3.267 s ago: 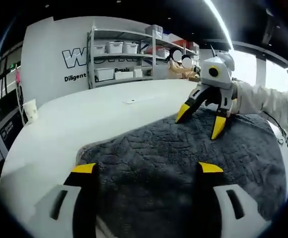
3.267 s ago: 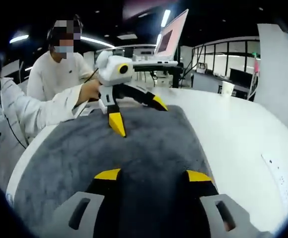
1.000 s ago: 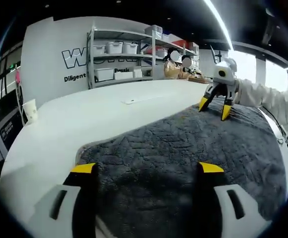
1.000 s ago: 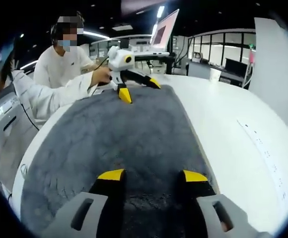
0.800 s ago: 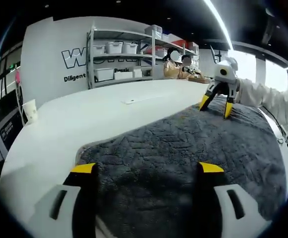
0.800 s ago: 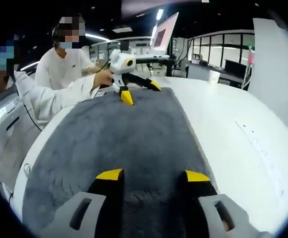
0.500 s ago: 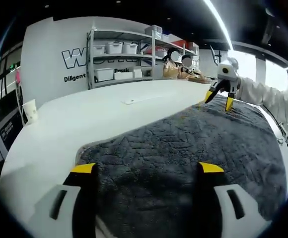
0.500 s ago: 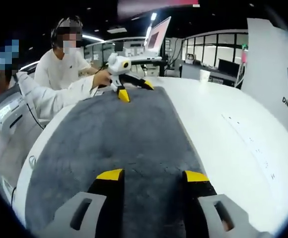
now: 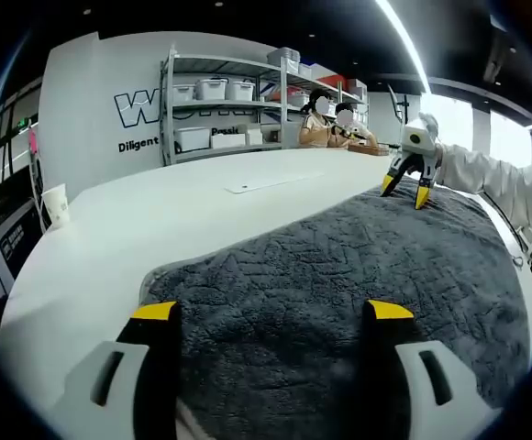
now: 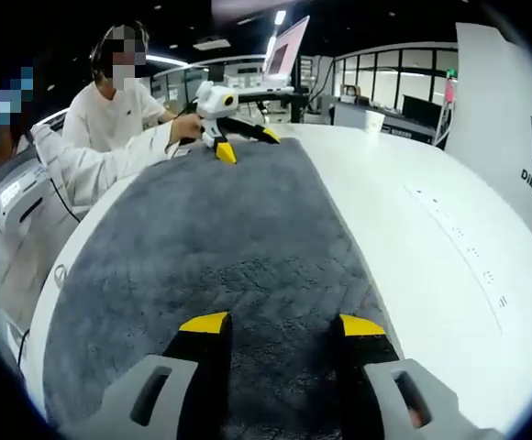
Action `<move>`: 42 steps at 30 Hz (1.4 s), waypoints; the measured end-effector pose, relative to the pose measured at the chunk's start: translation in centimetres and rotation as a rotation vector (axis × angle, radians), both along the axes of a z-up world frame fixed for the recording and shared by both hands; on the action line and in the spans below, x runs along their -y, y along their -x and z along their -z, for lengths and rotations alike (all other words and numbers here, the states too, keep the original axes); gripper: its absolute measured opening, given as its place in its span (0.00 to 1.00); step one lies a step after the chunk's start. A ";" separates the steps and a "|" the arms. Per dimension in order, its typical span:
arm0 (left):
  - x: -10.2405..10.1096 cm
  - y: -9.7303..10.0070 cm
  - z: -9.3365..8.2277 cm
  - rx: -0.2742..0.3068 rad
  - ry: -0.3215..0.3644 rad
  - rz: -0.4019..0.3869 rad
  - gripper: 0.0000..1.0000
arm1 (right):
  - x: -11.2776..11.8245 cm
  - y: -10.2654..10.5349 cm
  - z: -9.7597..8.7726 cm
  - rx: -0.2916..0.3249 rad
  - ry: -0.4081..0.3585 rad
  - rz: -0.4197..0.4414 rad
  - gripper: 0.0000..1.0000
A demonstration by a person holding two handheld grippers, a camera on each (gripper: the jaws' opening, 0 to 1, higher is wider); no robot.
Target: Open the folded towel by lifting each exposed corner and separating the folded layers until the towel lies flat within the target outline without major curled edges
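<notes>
We see the grey towel (image 9: pixel 339 275) spread over the white bench (image 9: pixel 156 220). Left hand-held gripper (image 9: pixel 272 312) spread above the towel's near end; right hand-held gripper (image 10: pixel 282 324) spread above its opposite end.

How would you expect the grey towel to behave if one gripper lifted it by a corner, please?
The grey towel would probably drape and sag, since it lies limp on the white table. Its thick, textured pile suggests some weight and decent grip for the jaws. Spread so wide, a one-corner lift would likely drag the rest.
</notes>
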State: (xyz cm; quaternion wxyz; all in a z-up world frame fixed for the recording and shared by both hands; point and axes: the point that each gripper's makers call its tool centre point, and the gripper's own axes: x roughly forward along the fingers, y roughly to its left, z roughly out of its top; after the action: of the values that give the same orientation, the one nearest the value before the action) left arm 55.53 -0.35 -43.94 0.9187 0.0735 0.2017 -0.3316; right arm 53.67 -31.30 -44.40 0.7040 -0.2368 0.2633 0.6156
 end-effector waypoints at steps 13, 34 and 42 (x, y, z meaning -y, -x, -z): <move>0.0 -0.1 0.0 0.001 0.001 0.001 0.81 | 0.7 0.3 0.0 -0.003 -0.017 0.010 0.39; 0.0 0.0 0.1 0.001 -0.001 0.002 0.81 | 1.5 0.7 -0.7 0.002 -0.012 0.028 0.45; 0.0 -0.1 0.0 0.001 -0.001 0.001 0.81 | 3.9 0.8 -1.4 0.011 -0.012 0.062 0.43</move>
State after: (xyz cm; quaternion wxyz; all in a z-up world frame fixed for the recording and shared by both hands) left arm 55.61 -0.37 -43.97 0.9186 0.0741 0.2012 -0.3319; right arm 52.90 -35.18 -42.98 0.7256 -0.2278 0.2629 0.5938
